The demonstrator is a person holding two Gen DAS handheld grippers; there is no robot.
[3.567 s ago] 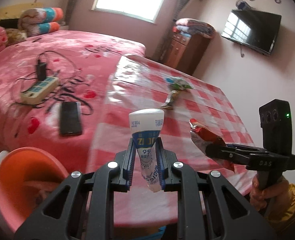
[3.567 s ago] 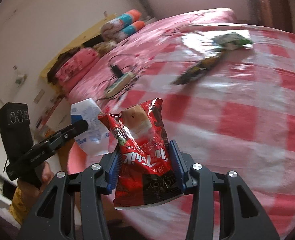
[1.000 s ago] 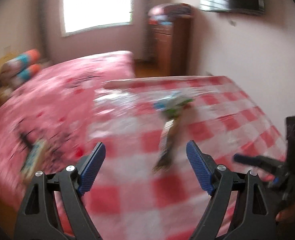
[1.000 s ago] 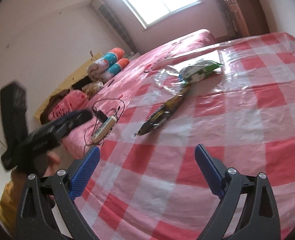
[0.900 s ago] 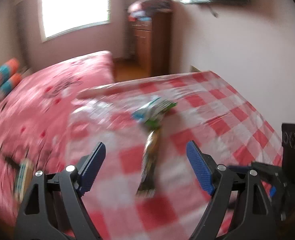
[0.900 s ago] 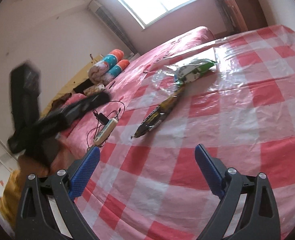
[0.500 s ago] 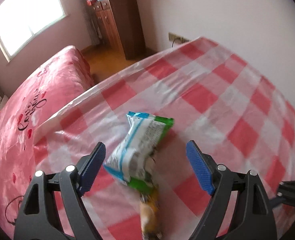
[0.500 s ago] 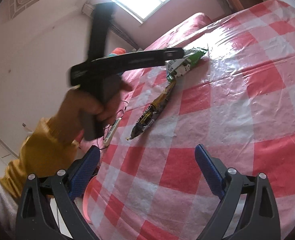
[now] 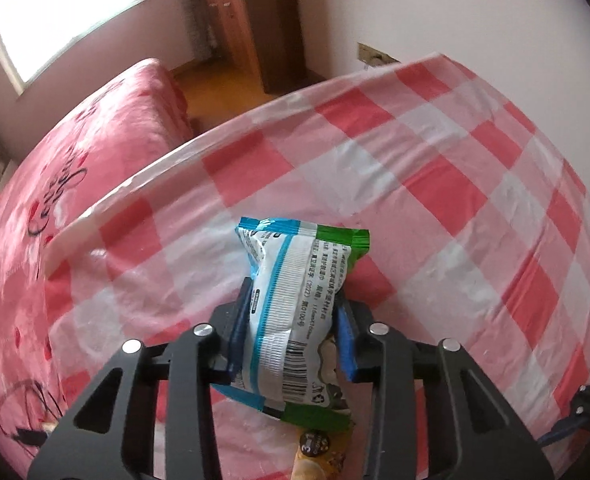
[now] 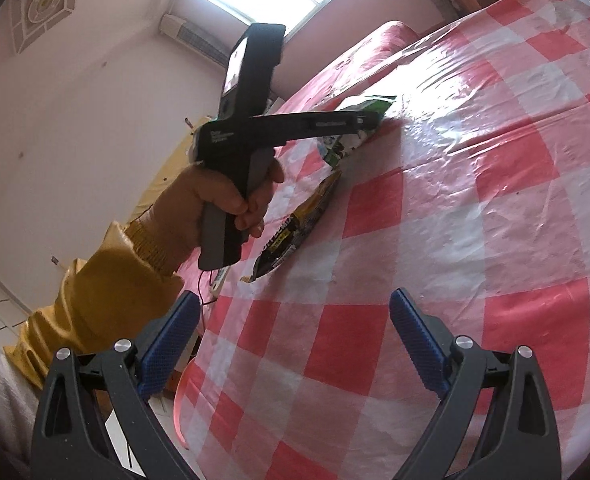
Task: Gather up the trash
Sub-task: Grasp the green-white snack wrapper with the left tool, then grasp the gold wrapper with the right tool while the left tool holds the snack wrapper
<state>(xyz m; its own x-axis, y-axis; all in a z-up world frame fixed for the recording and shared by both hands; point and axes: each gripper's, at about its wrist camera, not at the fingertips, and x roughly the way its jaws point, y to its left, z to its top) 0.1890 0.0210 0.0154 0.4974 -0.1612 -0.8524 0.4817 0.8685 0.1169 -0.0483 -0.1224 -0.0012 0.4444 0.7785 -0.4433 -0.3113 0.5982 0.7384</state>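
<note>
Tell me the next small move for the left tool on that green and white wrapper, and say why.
Probably lift it straight up off the table. The left tool has just been closing, and its blue pads now press both sides of the green and white wrapper, which lies on the checked tablecloth. Its near end overlaps the yellow and black wrapper, so rising cleanly should avoid dragging that one.

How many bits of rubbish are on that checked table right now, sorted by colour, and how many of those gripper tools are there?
Green, blue and white wrapper: 1, pinched in the left gripper
Yellow and black wrapper: 1, lying on the table
Grippers: 2, the right gripper open and empty
Total: 4
</note>
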